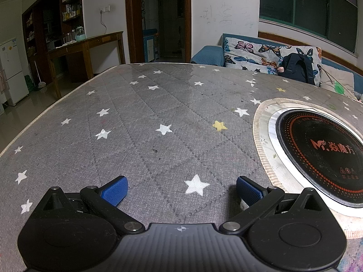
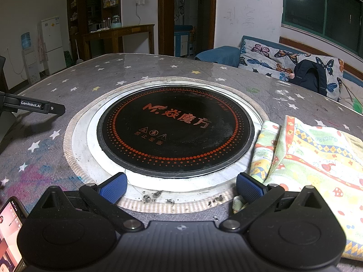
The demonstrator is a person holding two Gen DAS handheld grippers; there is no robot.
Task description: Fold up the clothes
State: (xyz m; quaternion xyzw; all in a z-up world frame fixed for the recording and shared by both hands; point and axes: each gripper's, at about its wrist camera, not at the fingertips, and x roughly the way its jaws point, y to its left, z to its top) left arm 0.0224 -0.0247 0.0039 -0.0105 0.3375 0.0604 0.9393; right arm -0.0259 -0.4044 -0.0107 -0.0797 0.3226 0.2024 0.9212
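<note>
A folded patterned cloth, pale yellow and green with red and orange prints, lies on the grey star-print table cover at the right of the right wrist view. My right gripper is open and empty, low over the table just left of the cloth, its right finger near the cloth's edge. My left gripper is open and empty over the bare star cover. The cloth does not show in the left wrist view. Part of the left gripper's body shows at the left of the right wrist view.
A round black induction cooktop is set into the table's middle, also at the right of the left wrist view. A phone lies at the near left corner. A sofa with a butterfly cover and a dark backpack stand behind.
</note>
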